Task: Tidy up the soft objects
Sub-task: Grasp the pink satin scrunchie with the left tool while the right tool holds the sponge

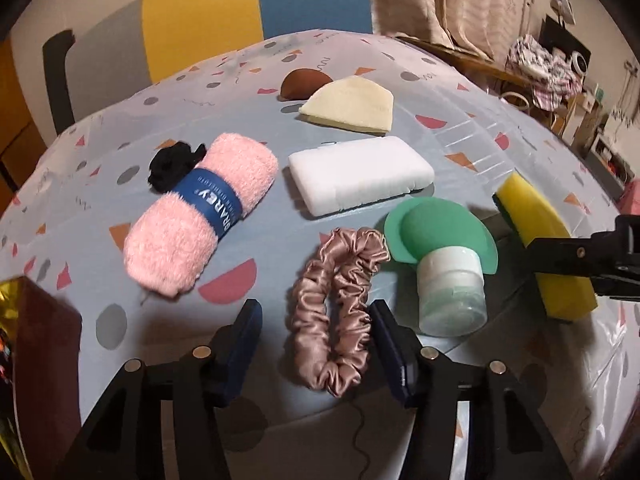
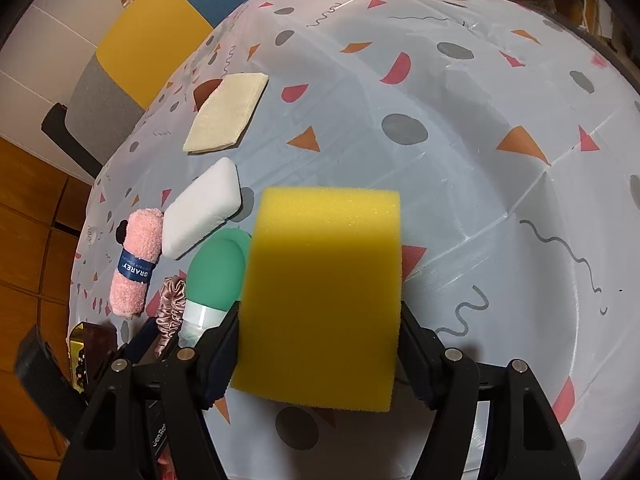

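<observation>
Landmark: pink satin scrunchie (image 1: 338, 312), lying near the front of the tabletop (image 1: 460, 120).

Left tongs (image 1: 316, 320) straddle it, half-open; right pad touching or nearly so, left pad clear. Not gripped. Step in hand, I judge: picking it up. Next: close squarely, then lift.

Left of scrunchie: rolled pink towel (image 1: 200, 216). Behind: white sponge (image 1: 360, 174). Just right, crowding it: green squeeze bottle (image 1: 444, 256); could be nudged.

Far right: right tongs (image 2: 320, 340) clamped on the yellow sponge (image 2: 324, 292), held above the cloth.
</observation>
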### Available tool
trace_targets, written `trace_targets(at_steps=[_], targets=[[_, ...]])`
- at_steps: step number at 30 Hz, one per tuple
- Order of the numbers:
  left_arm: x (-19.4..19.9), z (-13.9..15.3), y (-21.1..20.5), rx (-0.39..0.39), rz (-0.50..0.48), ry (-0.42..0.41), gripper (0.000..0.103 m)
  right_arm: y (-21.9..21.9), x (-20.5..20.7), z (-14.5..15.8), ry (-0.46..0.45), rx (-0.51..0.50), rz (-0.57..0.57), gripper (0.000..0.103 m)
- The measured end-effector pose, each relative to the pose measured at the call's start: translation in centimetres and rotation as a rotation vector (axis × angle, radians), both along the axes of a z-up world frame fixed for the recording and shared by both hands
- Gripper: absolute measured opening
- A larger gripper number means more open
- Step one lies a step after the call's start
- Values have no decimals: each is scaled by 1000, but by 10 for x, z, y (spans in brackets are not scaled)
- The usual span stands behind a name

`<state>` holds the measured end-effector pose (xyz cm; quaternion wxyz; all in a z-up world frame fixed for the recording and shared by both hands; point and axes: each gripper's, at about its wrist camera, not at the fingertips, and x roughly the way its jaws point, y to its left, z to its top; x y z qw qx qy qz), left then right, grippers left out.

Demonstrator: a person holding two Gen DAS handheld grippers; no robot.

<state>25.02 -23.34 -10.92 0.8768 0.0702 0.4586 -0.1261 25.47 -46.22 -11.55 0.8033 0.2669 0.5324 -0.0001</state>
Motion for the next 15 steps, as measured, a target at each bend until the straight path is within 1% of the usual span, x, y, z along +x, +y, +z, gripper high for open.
trace_targets(at_steps=[1, 2, 3, 4, 5, 8, 12, 15], targets=[[-1, 1, -1, 8, -12, 1, 55, 0, 0, 0, 0, -2, 2, 72], [-2, 1, -1, 12, -23, 3, 51, 1, 0, 0, 0, -5, 3, 71], [-3, 2, -1, 10, -37, 3, 35, 1, 0, 0, -1, -7, 5, 71], [-5, 4, -1, 10, -43, 5, 25, 1, 0, 0, -1, -9, 7, 71], [-6, 5, 0, 9, -41, 9, 25, 1, 0, 0, -1, -11, 9, 71], [-13, 5, 8, -34, -31, 30, 24, 1, 0, 0, -3, -6, 9, 71], [-49, 7, 23, -88, -51, 23, 24, -1, 0, 0, -9, 1, 6, 71], [-72, 10, 32, -142, -66, 42, 23, 1, 0, 1, -14, -14, 13, 71]])
